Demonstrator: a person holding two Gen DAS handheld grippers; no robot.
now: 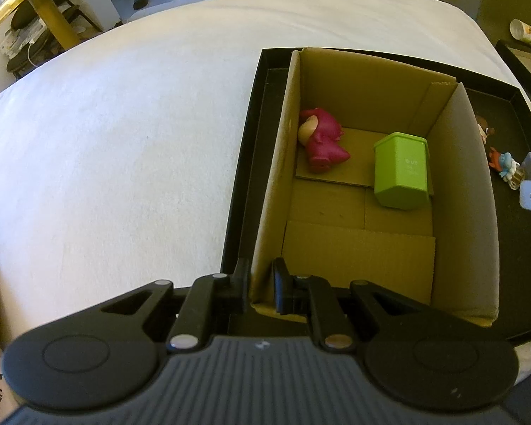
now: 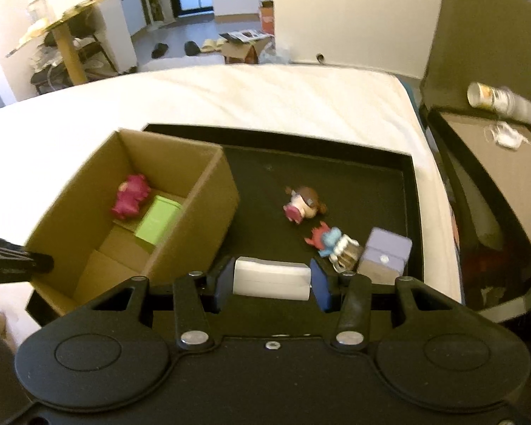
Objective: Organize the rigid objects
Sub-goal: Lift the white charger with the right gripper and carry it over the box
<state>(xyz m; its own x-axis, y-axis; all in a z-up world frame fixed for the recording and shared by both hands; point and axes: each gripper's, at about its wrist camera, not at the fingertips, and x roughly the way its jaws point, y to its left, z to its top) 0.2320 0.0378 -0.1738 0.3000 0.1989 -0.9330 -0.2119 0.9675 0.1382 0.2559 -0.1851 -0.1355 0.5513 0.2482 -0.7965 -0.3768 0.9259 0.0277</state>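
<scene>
A cardboard box (image 1: 456, 184) (image 2: 194, 198) stands in a black tray (image 1: 244, 163) (image 2: 371, 191) on a white bed. Inside the box lie a pink toy figure (image 1: 324, 140) (image 2: 130, 196) and a green lidded container (image 1: 401, 175) (image 2: 158, 223). My left gripper (image 1: 260, 285) is shut on the box's near left wall at the corner. My right gripper (image 2: 270, 279) is shut on a white rectangular block (image 2: 270, 279), held above the tray. On the tray lie a brown-haired figurine (image 2: 302, 205), a blue and red figurine (image 2: 331, 242) and a lavender box (image 2: 386, 253).
A dark bedside table (image 2: 495, 163) with a tipped cup (image 2: 490, 95) stands right of the bed. A gold round table (image 2: 67, 24), slippers and a cardboard carton are on the floor beyond the bed. My left gripper shows at the left edge of the right wrist view (image 2: 14, 262).
</scene>
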